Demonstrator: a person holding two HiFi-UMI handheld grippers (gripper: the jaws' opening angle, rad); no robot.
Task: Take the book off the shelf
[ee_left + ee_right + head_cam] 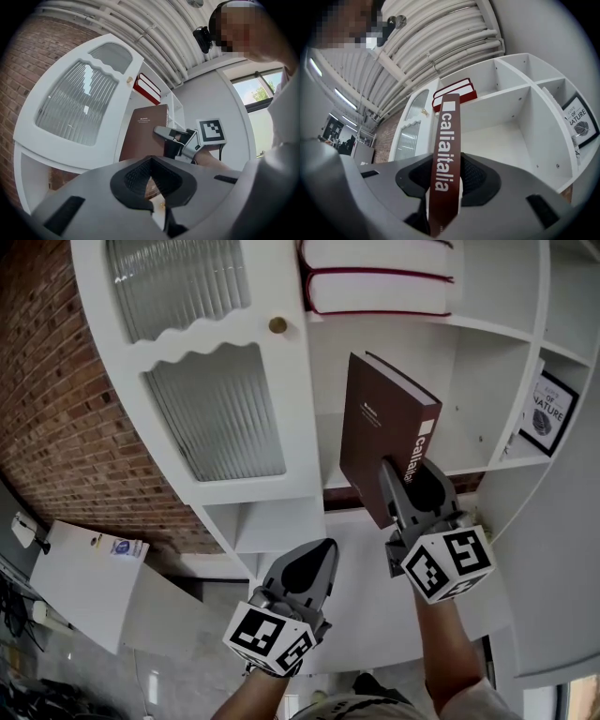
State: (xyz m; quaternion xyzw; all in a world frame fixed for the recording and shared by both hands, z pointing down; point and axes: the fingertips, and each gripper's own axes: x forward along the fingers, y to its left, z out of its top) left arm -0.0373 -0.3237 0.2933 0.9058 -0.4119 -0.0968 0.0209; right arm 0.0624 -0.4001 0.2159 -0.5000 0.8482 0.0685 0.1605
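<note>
Status: book (pixel 380 418) looks most of the way out. It sits centre frame in the head view, tilted, in front of the open compartment of the shelf unit (pixel 487 381), lower end down by the front lip. In the right gripper view the compartment behind it is bare.

Right gripper (pixel 408 479) is clamped across the spine near its lower end, pads pressing both covers. Left gripper (pixel 319 554) is lower centre, jaws together, nothing in them, well apart from the book.

Left to do, as I judge it: pull the book fully clear toward the bottom of the frame.

Edges:
- ribbed-glass door (pixel 211 409) and its knob (pixel 277 325) just left of the book
- red-edged stacked books (pixel 375 282) on the shelf above
- framed print (pixel 548 413) in the compartment to the right

Open room is toward the lower frame; the top corner needs watching under the upper shelf.
</note>
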